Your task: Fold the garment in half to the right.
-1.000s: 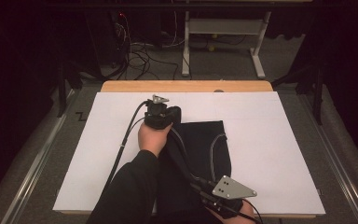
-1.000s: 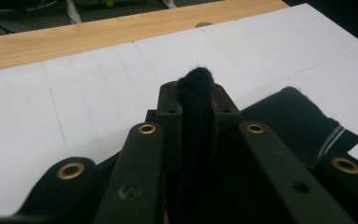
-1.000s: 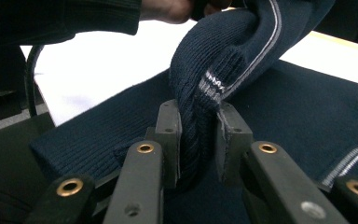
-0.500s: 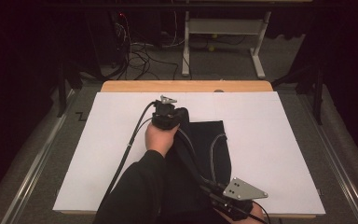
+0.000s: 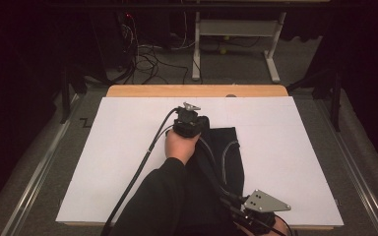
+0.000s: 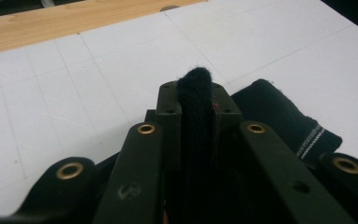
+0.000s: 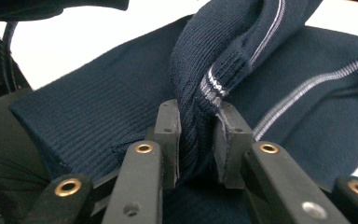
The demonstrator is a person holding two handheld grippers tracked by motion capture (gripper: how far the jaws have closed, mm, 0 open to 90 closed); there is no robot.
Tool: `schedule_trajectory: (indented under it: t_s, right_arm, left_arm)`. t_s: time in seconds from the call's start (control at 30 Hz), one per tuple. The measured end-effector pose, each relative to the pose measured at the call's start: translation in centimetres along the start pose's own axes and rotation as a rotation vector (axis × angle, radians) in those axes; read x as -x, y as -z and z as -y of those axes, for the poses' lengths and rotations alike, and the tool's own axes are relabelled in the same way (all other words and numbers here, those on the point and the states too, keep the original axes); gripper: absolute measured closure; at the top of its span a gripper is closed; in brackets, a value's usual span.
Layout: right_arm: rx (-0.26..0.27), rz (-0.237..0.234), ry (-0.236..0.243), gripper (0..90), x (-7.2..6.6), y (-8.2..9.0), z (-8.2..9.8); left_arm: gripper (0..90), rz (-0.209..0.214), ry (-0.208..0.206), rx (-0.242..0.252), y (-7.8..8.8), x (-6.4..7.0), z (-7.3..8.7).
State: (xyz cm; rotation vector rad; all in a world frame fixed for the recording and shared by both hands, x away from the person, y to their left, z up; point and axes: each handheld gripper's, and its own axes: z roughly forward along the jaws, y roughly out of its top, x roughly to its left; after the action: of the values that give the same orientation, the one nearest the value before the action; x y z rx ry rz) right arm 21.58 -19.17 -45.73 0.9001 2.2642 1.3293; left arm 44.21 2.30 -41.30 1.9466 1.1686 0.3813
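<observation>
A dark navy knitted garment (image 5: 228,153) with thin white stripes lies on the white table cover (image 5: 123,167), right of centre. My left gripper (image 5: 191,123) is at the garment's far left corner. In the left gripper view it (image 6: 195,100) is shut on a narrow fold of the dark knit, and the rest of the garment (image 6: 279,109) lies just to its right. My right gripper (image 5: 262,206) is near the table's front edge. In the right gripper view it (image 7: 196,135) is shut on a bunched ribbed edge of the garment (image 7: 98,116), lifted off the flat cloth.
A wooden strip (image 5: 197,91) runs along the table's far edge. Metal rails (image 5: 39,172) flank both sides. Behind the table are cables (image 5: 147,59) on the floor and a white desk frame (image 5: 236,29). A person's dark sleeve (image 5: 157,201) crosses the front.
The left hand has slid to the right, carrying the garment's far corner with it. The right gripper has shifted right and toward the front edge. Both grips are unchanged.
</observation>
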Motion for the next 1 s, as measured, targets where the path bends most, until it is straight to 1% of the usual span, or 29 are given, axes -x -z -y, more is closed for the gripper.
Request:
schedule_trajectory:
  t_s: [0.1,0.3,0.47,0.53,0.63,0.7,0.73,0.83,0.93,1.0]
  right_arm:
    - [-0.015,0.009,-0.012,71.5,0.2,0.1,0.3]
    - [-0.015,0.019,-0.018,70.5,0.4,0.6,0.7]
    - [-0.014,0.025,-0.032,69.6,0.7,1.0,0.9]
    - [-0.011,0.030,-0.037,69.3,0.9,1.2,1.0]
    - [-0.001,0.044,-0.046,66.2,1.0,1.6,1.0]
    - [0.015,0.060,-0.051,63.8,1.1,2.1,1.0]
    - [0.024,0.076,-0.056,62.2,1.2,2.4,1.0]
    - [0.051,0.102,-0.073,59.6,1.7,3.0,1.0]
    - [0.063,0.115,-0.085,59.0,2.1,3.4,1.1]
    - [0.067,0.117,-0.090,58.6,2.2,3.4,1.1]
  left_arm:
    - [72.9,-0.002,-0.002,-0.006,-0.5,0.4,-0.1]
    - [70.7,0.009,0.001,0.001,-1.2,1.1,-0.3]
    - [64.6,0.035,-0.004,0.023,-1.5,1.6,-0.5]
    - [60.2,0.055,-0.006,0.034,-1.5,1.8,-0.6]
    - [55.8,0.063,-0.016,0.043,-1.4,2.2,-0.8]
    - [53.4,0.069,-0.024,0.047,-1.3,2.4,-0.9]
    - [51.9,0.069,-0.025,0.048,-1.2,2.4,-0.9]
    - [47.0,0.071,-0.031,0.035,-1.0,2.3,-0.8]
    - [43.1,0.077,-0.034,0.034,-0.9,2.3,-0.8]
    - [41.2,0.089,-0.042,0.044,-0.6,2.3,-0.7]
